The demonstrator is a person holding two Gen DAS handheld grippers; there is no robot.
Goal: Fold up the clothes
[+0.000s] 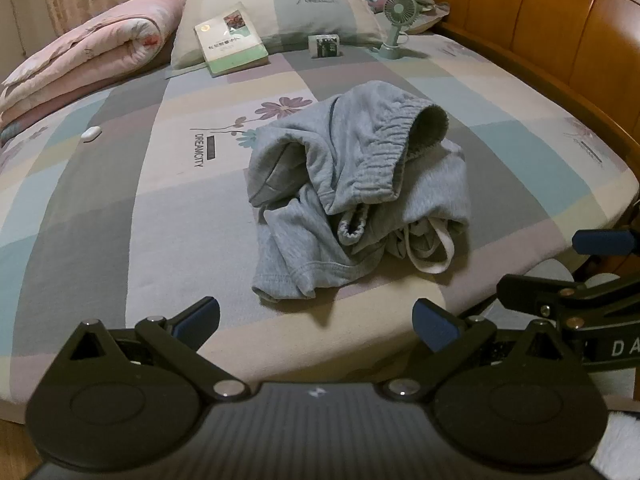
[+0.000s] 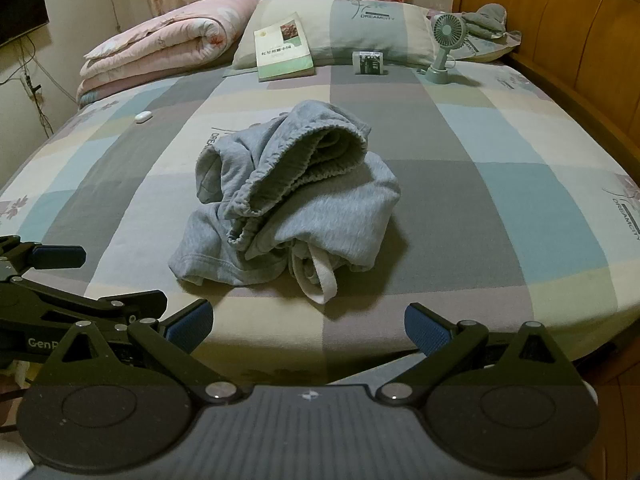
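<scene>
A crumpled pair of grey sweatpants point(image 1: 356, 184) point(image 2: 288, 204) lies in a heap in the middle of the bed, its elastic waistband open on top and a white drawstring trailing at the near edge. My left gripper point(image 1: 316, 320) hovers open at the bed's near edge, just short of the heap, holding nothing. My right gripper point(image 2: 308, 326) is also open and empty, a little short of the drawstring. Each view shows the other gripper at its side: the right gripper point(image 1: 592, 264) and the left gripper point(image 2: 56, 276).
The bed point(image 2: 500, 216) has a pastel checked sheet. At the far end lie a pillow point(image 2: 360, 28), a book point(image 2: 282, 48), a small box point(image 2: 370, 63), a green desk fan point(image 2: 444, 46) and a rolled pink quilt point(image 2: 168, 44). A wooden headboard point(image 2: 560, 40) runs along the right.
</scene>
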